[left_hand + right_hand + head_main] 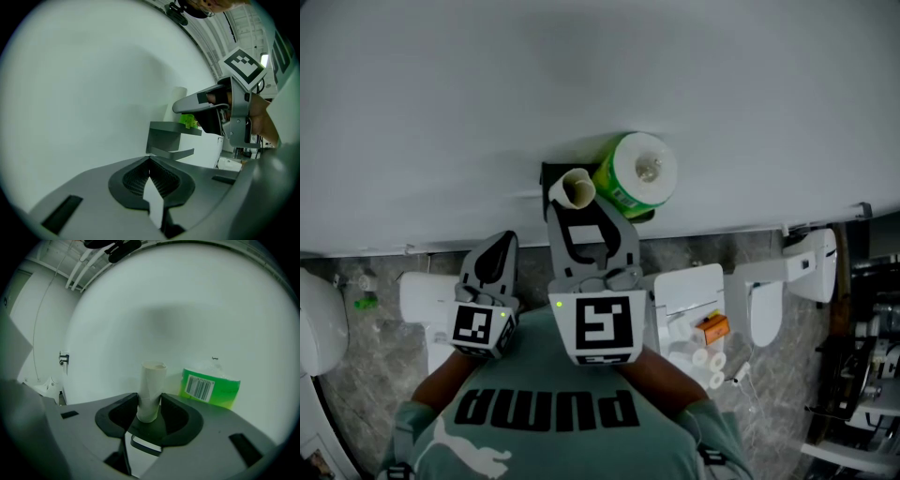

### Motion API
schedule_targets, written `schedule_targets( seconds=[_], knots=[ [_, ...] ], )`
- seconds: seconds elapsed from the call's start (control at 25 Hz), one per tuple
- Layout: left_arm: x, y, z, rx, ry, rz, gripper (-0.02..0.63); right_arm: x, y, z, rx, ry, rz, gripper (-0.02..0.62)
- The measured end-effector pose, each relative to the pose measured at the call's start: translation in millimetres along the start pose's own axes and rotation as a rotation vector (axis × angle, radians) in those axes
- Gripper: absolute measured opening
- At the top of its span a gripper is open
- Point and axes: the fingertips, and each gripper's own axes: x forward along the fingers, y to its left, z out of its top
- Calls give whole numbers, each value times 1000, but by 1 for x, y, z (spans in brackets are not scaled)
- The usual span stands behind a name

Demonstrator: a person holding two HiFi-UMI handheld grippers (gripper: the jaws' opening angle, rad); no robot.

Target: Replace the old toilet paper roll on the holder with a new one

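An empty cardboard tube [573,187] [151,390] stands upright between the jaws of my right gripper [579,212] [150,411], which is shut on it just in front of the white wall. Right of the tube, a new roll in green wrapping [637,173] [211,387] rests on the dark holder's shelf [546,174]. In the left gripper view the holder [171,129] shows a flat shelf with a bare bar [174,152] below it. My left gripper [497,248] [150,161] hangs lower left of the holder, jaws shut and empty.
A toilet [787,277] stands at the right on the marbled floor. Beside it a white surface [689,286] carries small rolls [708,361] and an orange item [712,328]. A white bin [422,300] sits at the left.
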Motion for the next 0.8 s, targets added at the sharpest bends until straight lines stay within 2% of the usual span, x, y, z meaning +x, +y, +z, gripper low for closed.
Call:
schedule_targets(
  seconds=[0.48,0.8],
  knots=[
    [0,-3,-3,-6,18,-3,3,0,-3,1,25,-29,-15,155],
    [2,-15,-2,8,51,-12,3,-18,2,-1,36,-69,23,156]
  ],
)
